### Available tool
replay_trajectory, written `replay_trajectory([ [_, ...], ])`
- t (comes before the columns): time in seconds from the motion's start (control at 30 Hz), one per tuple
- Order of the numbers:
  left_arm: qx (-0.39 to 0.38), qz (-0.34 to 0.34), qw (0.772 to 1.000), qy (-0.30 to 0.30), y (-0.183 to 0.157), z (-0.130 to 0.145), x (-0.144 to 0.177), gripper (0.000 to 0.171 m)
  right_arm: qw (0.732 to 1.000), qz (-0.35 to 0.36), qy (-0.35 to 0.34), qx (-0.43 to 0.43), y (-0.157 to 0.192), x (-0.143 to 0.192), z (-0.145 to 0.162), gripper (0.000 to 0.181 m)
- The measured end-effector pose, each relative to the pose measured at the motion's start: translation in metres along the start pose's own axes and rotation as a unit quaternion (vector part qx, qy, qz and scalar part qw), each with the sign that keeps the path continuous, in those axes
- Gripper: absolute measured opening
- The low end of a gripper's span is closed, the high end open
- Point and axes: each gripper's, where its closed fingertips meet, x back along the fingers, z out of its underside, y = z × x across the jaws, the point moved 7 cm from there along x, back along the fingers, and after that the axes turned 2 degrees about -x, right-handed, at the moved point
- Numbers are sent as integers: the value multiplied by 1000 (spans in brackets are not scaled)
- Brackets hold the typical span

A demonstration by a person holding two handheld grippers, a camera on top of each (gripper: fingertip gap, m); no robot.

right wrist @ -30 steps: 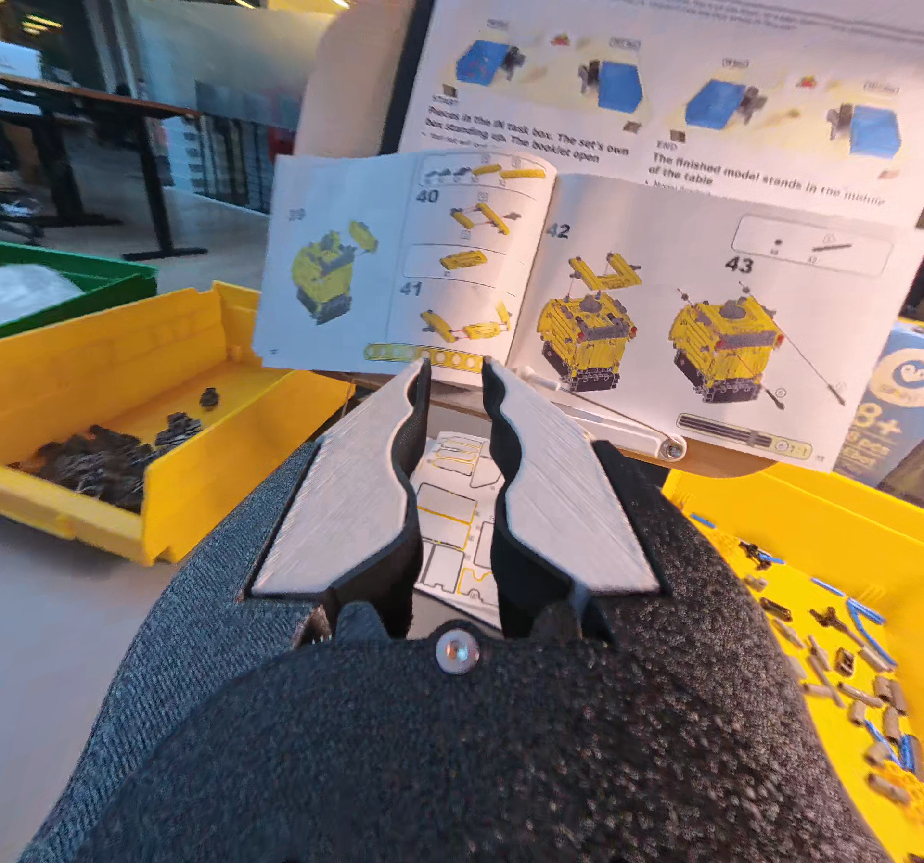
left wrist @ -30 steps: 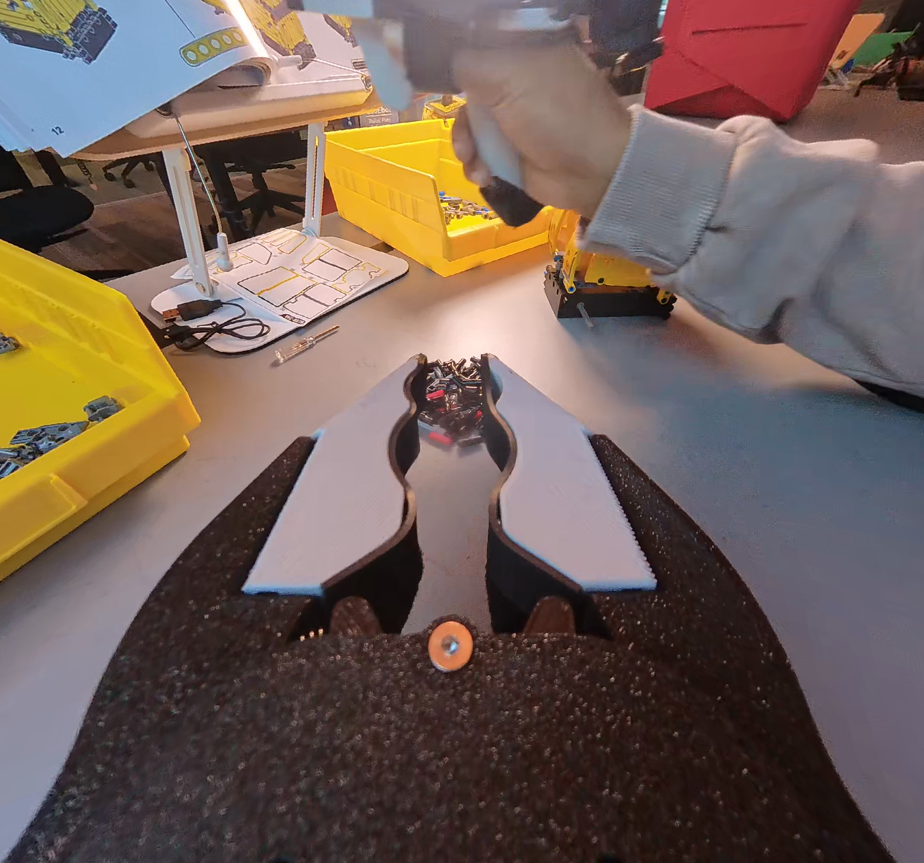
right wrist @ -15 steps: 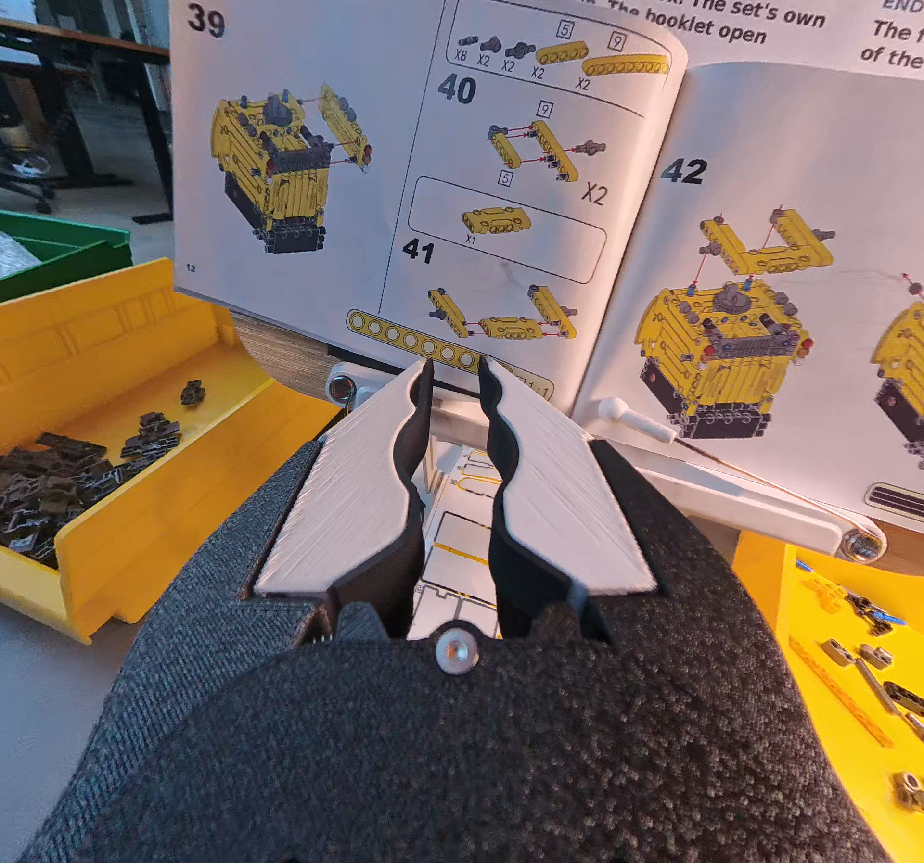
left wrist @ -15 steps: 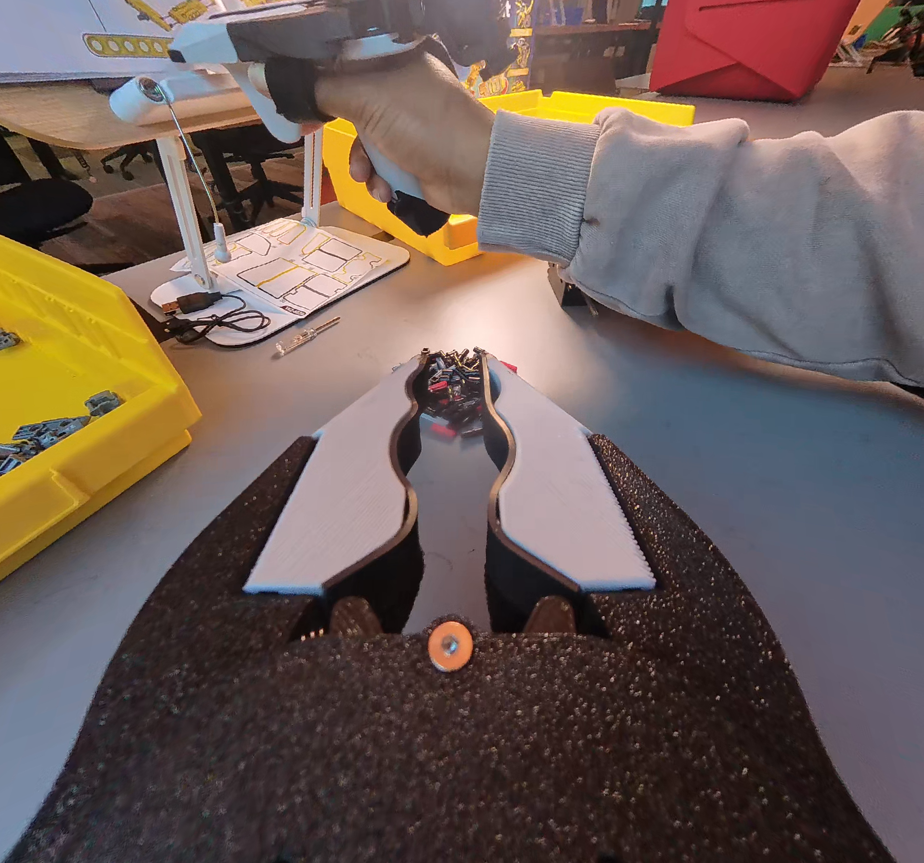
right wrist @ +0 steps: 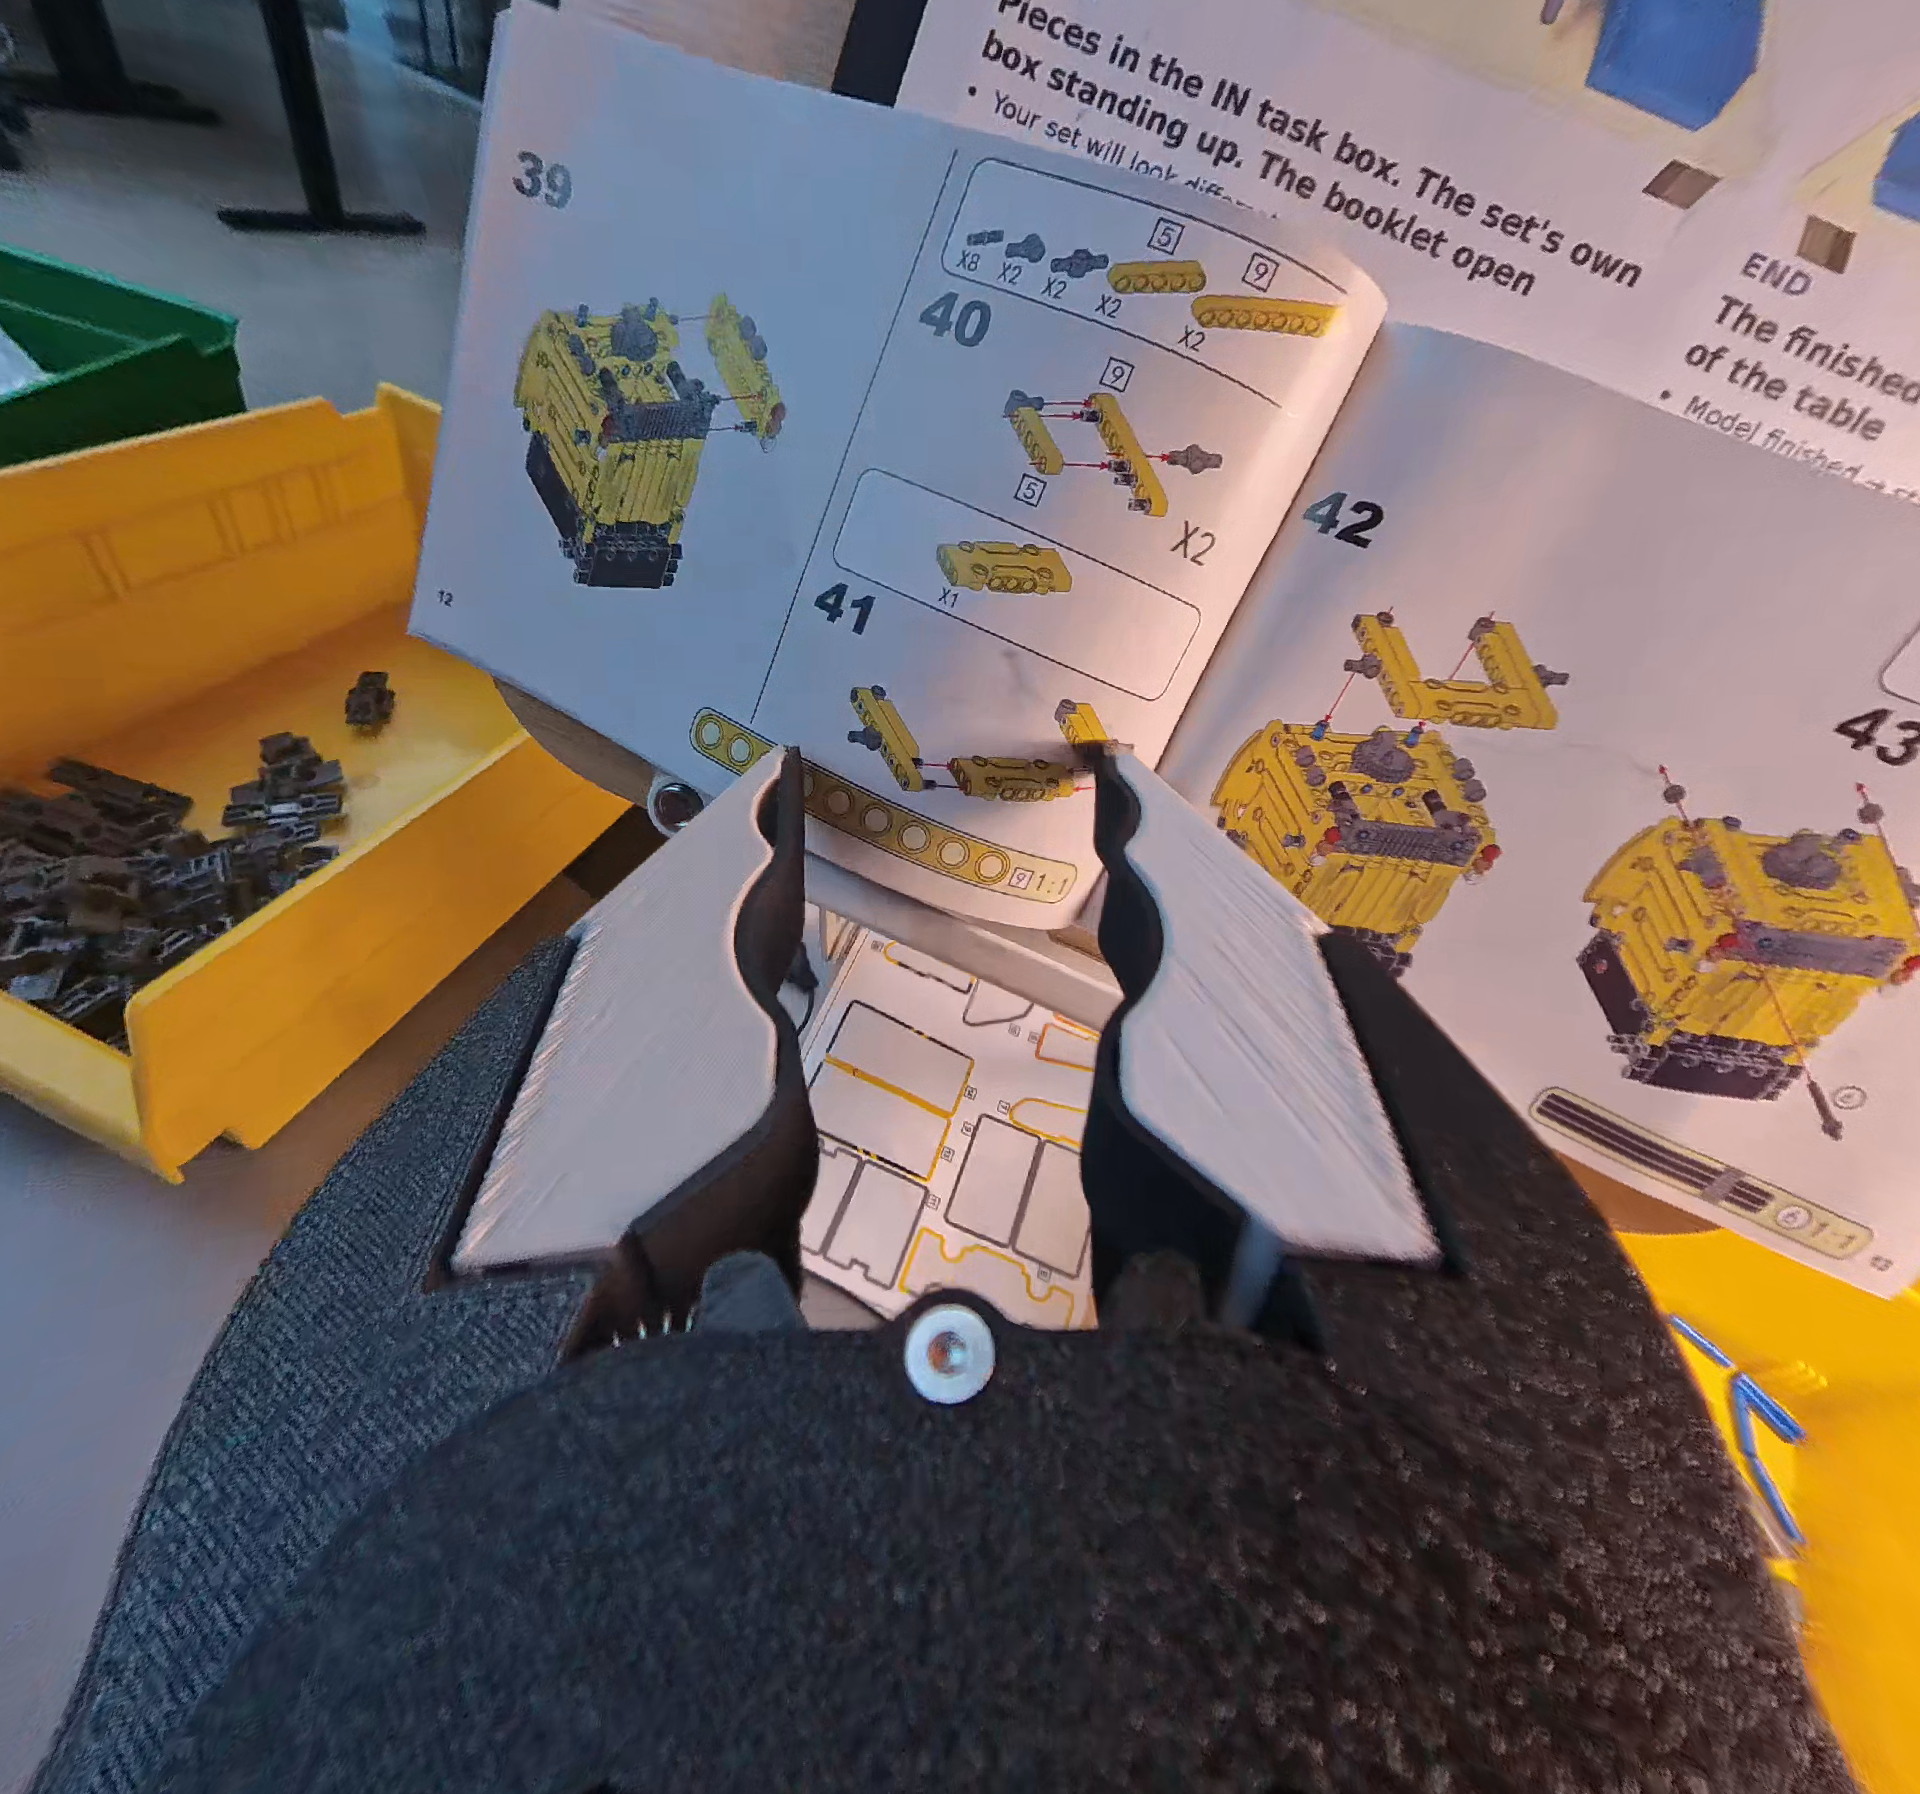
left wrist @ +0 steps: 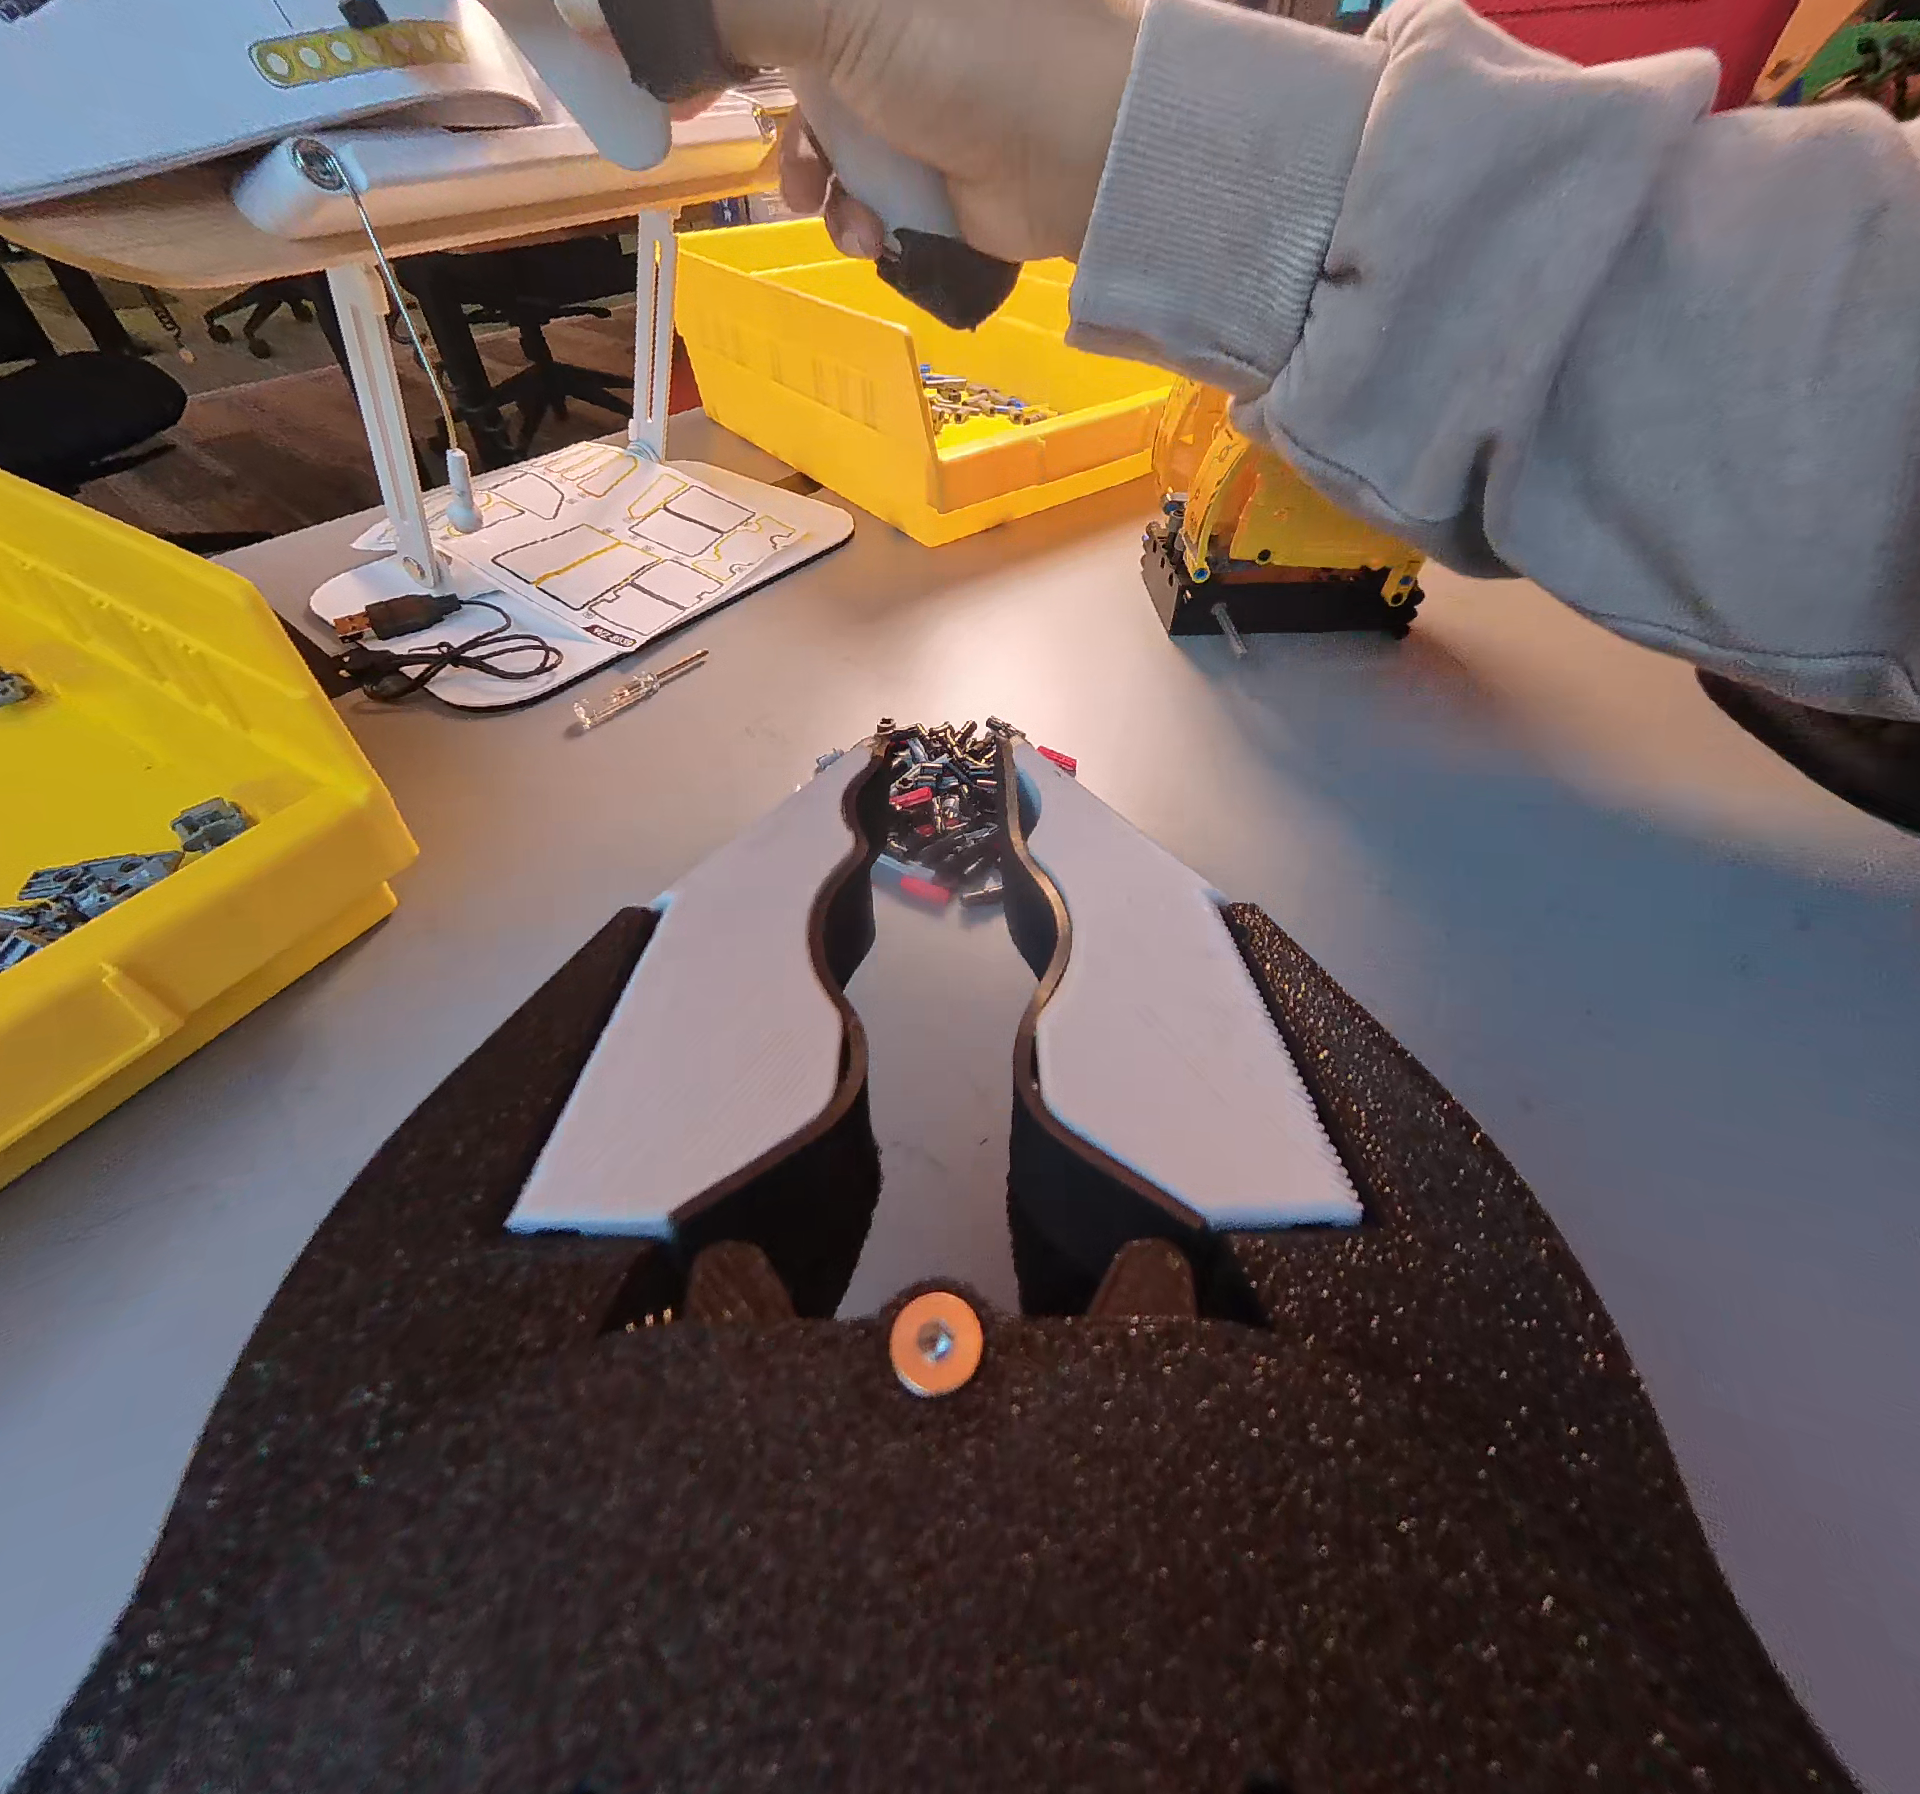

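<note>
My right gripper (right wrist: 945,757) is open wide at the bottom edge of the left page of an open building booklet (right wrist: 727,394) on a white stand. Its right fingertip (right wrist: 1107,778) touches the curled page and the left one is just in front of the edge. In the left wrist view a hand (left wrist: 935,82) holds this gripper up at the booklet (left wrist: 156,30). My left gripper (left wrist: 935,752) is low over the grey table, narrowly open. Its tips flank a pile of small black and red pins (left wrist: 935,809) and hold nothing.
A half-built yellow and black model (left wrist: 1278,539) stands at the right under the grey sleeve. Yellow bins of parts sit at the left (left wrist: 156,809) and at the back (left wrist: 883,394). A sticker sheet (left wrist: 644,549), a USB cable (left wrist: 436,643) and a small screwdriver (left wrist: 639,690) lie by the stand. Spacing between my two grippers at the tips: around 30 cm.
The right gripper has moved in close to the booklet's left page and its jaws have opened wide. The left gripper has stayed over the pin pile.
</note>
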Motion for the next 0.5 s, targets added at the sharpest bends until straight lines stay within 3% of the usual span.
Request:
replay_trajectory([
  [0.13, -9, 2, 1000, -2, -3, -2, 1, 18, 998, -37, 45, -7, -8, 6, -10, 62],
  [0.37, -24, 6, 1000, 0, -7, -3, 0, 18, 995, -77, 59, 27, -33, 21, -34, 61],
  [0.5, -33, 1, 999, -1, -8, -4, 1, 18, 987, -96, 54, 117, -50, 24, -27, 41],
])
